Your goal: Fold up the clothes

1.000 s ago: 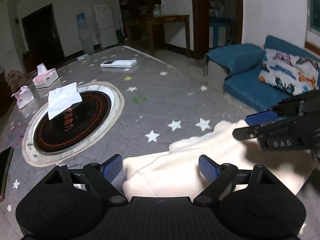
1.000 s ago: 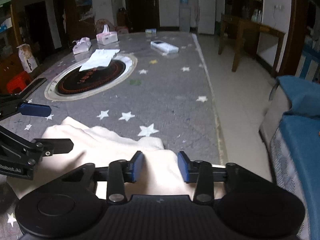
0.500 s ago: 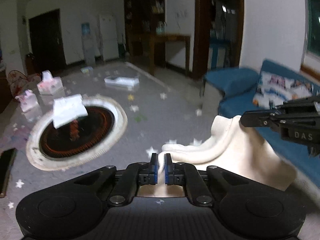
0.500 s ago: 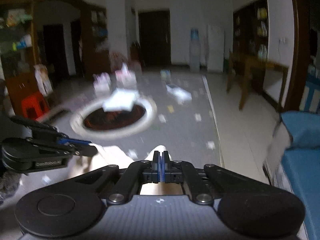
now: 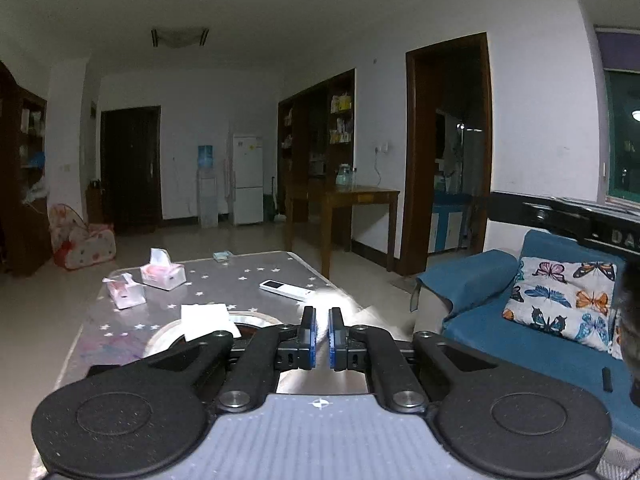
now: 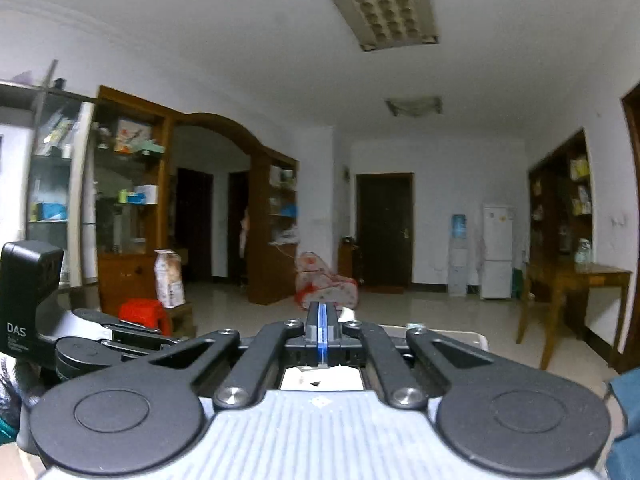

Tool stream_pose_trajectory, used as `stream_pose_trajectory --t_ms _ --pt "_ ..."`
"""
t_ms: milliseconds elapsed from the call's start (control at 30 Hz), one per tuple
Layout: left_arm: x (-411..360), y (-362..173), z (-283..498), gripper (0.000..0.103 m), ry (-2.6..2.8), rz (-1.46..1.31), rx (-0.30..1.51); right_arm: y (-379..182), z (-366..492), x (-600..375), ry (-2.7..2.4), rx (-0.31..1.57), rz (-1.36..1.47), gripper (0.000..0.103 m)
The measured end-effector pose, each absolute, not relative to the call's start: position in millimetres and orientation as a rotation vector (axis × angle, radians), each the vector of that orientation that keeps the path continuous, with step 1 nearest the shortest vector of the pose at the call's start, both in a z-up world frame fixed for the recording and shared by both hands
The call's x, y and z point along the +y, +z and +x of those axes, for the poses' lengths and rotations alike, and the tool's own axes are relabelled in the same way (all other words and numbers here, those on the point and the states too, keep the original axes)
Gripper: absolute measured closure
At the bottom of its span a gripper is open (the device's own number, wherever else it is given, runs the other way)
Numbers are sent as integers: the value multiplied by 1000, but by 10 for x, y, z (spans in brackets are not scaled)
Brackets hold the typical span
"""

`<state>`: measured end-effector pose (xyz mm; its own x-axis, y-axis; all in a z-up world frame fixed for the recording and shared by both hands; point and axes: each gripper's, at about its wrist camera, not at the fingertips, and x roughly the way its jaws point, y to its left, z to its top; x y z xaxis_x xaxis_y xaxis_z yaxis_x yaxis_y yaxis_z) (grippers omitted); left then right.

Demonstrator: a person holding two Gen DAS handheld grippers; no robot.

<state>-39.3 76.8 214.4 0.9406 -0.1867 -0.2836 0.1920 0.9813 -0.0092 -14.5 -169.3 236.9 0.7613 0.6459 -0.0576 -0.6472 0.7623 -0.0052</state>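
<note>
In the left wrist view my left gripper (image 5: 322, 336) is shut on a fold of the cream garment (image 5: 344, 308), which bulges past the blue pads and hangs below them. The right gripper (image 5: 580, 220) shows as a black bar at the right edge, higher up. In the right wrist view my right gripper (image 6: 322, 330) has its pads pressed together, and a pale strip of the cream garment (image 6: 320, 378) shows just under them. The left gripper (image 6: 100, 338) sits low at the left. Most of the garment is hidden below both tools.
The grey star-print table (image 5: 256, 276) holds two pink tissue boxes (image 5: 162, 274), a white remote (image 5: 286, 290) and a round hotplate with a tissue (image 5: 206, 320) on it. A blue sofa (image 5: 500, 332) with a butterfly pillow (image 5: 564, 300) stands right. A wooden side table (image 6: 576, 300) stands farther off.
Both grippers closed on the cream garment and lifted it off the table. The cameras have tilted up from the tabletop to look level across the room.
</note>
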Motion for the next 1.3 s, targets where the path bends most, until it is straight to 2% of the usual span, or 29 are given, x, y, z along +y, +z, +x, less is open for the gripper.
stream_pose_trajectory --t_ms 67,133,200,267,300,333,367,400,433,500,633,700,800,1067,1300 --pt "782 2094 -500 96 -194 40 321 2394 -229 -1683 713 61 -27 99" --pt "812 1992 -587 95 -176 55 362 2357 -259 -1683 709 85 -32 87" --pt "896 1898 -661 93 -158 34 397 2286 -316 -1676 696 110 -41 66" --pt "1002 1854 -771 93 -135 7 407 2213 -358 -1653 697 137 -52 61" --pt "1038 1846 -833 90 -119 6 404 2177 -379 -1641 697 150 -57 56" --pt "1072 1836 -890 80 -103 6 403 2112 -400 -1625 702 168 -66 50" --pt "1101 1821 -936 65 -89 10 405 2023 -466 -1587 704 183 -71 37" --pt "1125 1797 -985 59 -75 12 408 1987 -484 -1579 705 191 -74 30" --pt "1139 1753 -1043 54 -63 12 415 1952 -501 -1572 706 199 -76 28" --pt "1166 1648 -1104 54 -49 -2 440 1852 -572 -1486 715 227 -89 18" --pt "1208 1421 -1163 51 -34 -51 498 1682 -671 -1414 731 283 -88 11" --pt "1205 1323 -1201 50 -38 -71 516 1591 -736 -1382 728 304 -94 3" --pt "1156 1232 -1264 47 -44 -78 529 1455 -836 -1308 719 333 -109 0" --pt "1079 1139 -1475 31 -36 -92 518 1222 -979 -1283 695 393 -94 0" --pt "1004 1094 -1604 24 -24 -97 524 1108 -1077 -1245 670 417 -113 0"
